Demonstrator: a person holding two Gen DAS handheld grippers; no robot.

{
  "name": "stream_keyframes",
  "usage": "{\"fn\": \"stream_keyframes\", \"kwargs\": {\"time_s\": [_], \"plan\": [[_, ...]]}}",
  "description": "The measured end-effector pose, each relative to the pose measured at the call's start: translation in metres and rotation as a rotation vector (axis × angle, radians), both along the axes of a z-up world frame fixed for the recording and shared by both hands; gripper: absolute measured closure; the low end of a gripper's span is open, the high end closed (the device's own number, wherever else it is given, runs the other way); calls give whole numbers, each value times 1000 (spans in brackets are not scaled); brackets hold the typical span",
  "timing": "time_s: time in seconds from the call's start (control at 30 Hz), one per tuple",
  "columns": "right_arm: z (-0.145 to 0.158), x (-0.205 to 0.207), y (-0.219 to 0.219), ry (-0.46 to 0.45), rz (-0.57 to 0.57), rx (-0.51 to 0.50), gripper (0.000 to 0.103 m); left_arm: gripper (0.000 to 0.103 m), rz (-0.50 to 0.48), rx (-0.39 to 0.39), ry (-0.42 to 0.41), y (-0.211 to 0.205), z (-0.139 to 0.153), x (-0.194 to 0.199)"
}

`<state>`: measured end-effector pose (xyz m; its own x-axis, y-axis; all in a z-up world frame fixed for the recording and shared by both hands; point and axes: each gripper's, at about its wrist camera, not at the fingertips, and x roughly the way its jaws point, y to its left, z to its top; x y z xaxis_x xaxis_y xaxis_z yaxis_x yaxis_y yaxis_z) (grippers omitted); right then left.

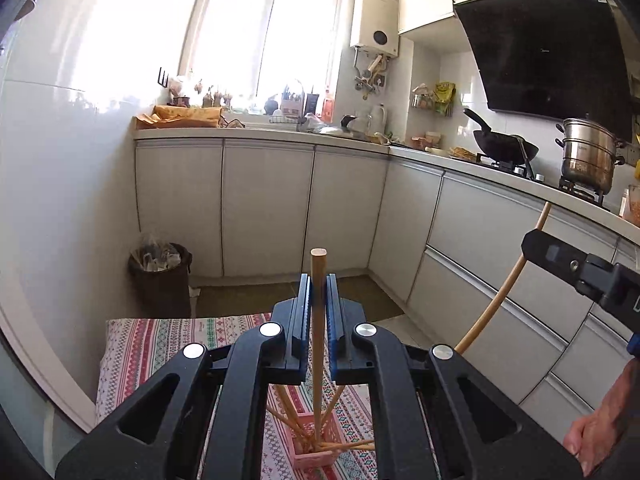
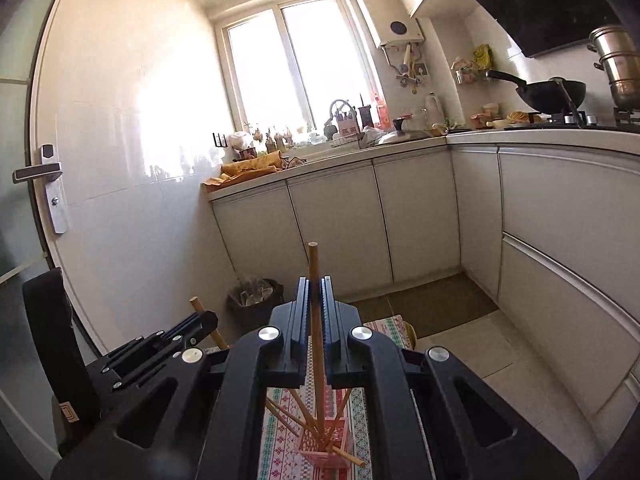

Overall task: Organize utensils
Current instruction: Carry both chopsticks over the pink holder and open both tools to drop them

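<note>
Chopsticks: plain light wood, round blunt ends; left tongs (image 1: pixel 319 280) pinching one chopstick (image 1: pixel 319 264), right tongs (image 2: pixel 315 286) pinching another chopstick (image 2: pixel 313 256).

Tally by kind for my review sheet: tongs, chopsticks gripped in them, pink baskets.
Tongs: 2 (left tongs, right tongs)
Gripped chopsticks: 2 (left chopstick, right chopstick)
Pink basket: 1
Total: 5

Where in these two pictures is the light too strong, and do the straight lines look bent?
Left wrist view: the bright white-framed window is blown out, and glare washes the glossy white left wall. Right wrist view: the same window is overexposed and glare covers the wall. Both views: fisheye distortion curves the pale cabinet fronts and the wall edges.
</note>
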<state>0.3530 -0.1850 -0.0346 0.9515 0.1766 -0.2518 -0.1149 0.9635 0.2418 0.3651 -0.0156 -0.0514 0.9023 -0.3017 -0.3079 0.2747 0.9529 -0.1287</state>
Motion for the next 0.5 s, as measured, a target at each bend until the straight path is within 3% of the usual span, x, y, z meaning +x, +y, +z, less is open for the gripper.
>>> {"fn": "stream_keyframes", "kwargs": {"time_s": [0.23, 0.3, 0.33, 0.5], "plan": [[-27, 30, 2, 12, 9, -12, 97, 96, -7, -1, 75, -3, -44, 32], [-35, 36, 5, 26, 14, -20, 97, 80, -3, -34, 82, 2, -53, 35], [-39, 38, 7, 31, 19, -19, 97, 71, 7, -47, 66, 6, -53, 34], [-48, 45, 14, 46, 26, -19, 97, 68, 38, -60, -6, 20, -30, 25]]}}
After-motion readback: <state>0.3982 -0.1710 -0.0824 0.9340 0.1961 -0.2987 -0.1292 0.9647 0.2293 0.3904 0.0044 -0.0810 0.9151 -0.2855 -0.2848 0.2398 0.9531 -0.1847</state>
